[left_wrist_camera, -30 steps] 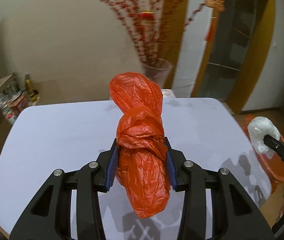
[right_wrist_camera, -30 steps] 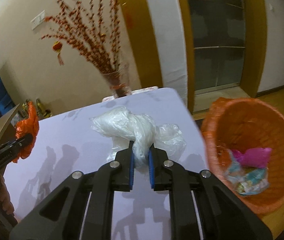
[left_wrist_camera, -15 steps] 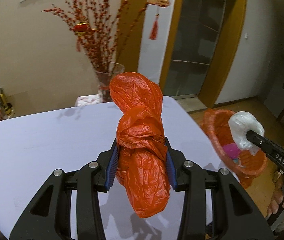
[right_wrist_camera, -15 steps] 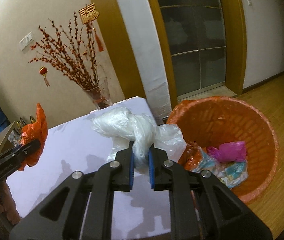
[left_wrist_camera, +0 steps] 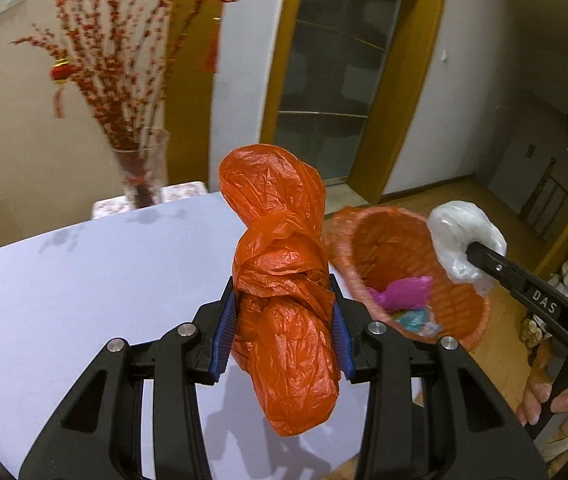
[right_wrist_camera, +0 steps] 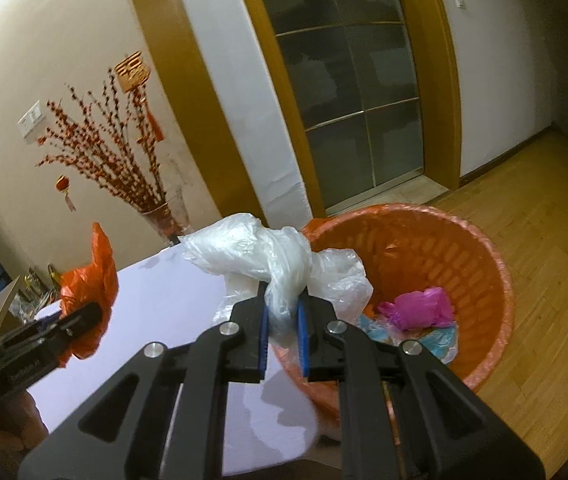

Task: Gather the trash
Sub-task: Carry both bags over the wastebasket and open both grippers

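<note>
While my left tongs [left_wrist_camera: 281, 336] squeeze the orange bag [left_wrist_camera: 284, 304] above the tabletop [left_wrist_camera: 83, 280], my right tongs [right_wrist_camera: 282, 316] pinch the white bag [right_wrist_camera: 279, 260] by the orange bin [right_wrist_camera: 484, 248], right of it.

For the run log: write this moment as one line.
left gripper: shut on orange bag | right gripper: shut on clear bag | orange bin: beside table
</note>
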